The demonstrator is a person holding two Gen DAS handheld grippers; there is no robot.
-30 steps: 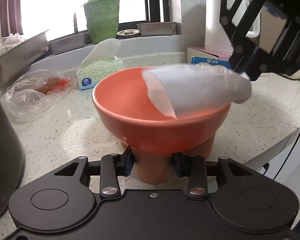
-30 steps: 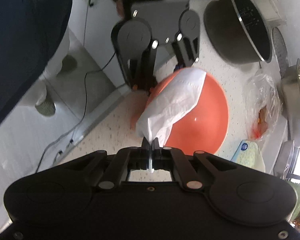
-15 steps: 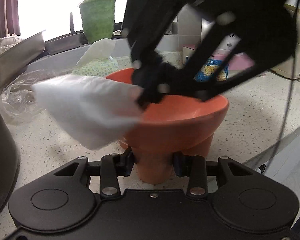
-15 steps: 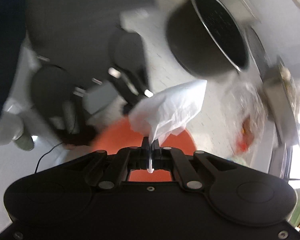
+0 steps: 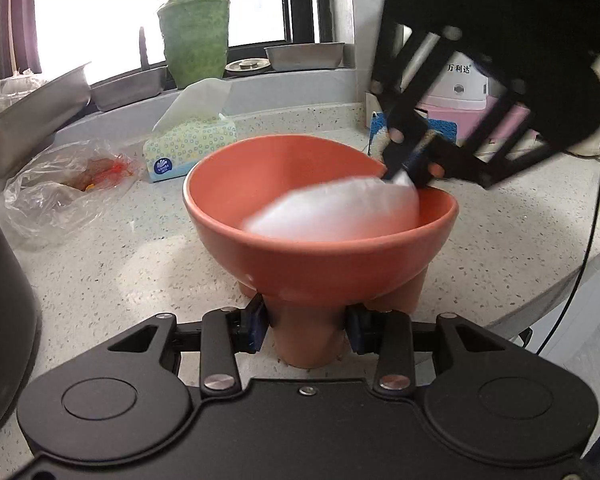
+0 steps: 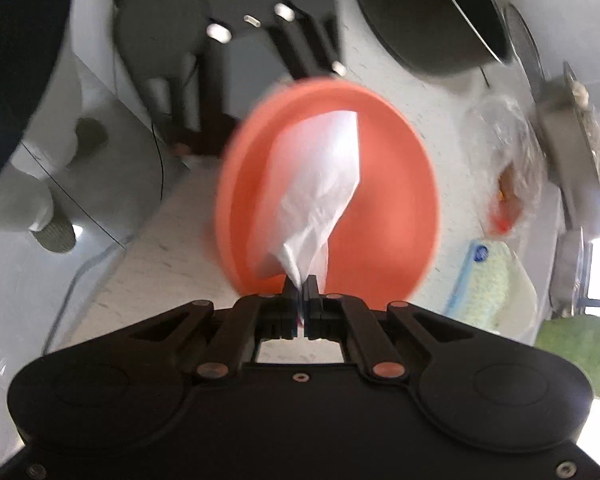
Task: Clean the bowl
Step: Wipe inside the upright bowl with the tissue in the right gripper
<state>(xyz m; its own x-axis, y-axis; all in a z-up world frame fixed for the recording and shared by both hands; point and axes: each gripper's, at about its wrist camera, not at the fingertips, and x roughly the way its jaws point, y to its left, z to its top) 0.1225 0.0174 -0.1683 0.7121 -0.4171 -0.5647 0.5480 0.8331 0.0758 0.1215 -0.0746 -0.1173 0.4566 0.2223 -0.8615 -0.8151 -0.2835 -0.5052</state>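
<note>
Pinching a white tissue [image 6: 320, 184] in my right jaws, I trail it inside the orange bowl [image 5: 260, 176] while my left jaws clamp its foot on the bench [image 5: 112, 264].

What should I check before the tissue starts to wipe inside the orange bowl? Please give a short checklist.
1. Left gripper fingers clamp the bowl's foot: ok.
2. Bowl stands upright on the counter: ok.
3. Right gripper is shut on the tissue: ok.
4. Tissue lies inside the bowl, not over the rim: ok.
5. Tissue presses on the inner wall: cannot tell, blurred.
6. Dirt left inside the bowl: cannot tell.
</note>
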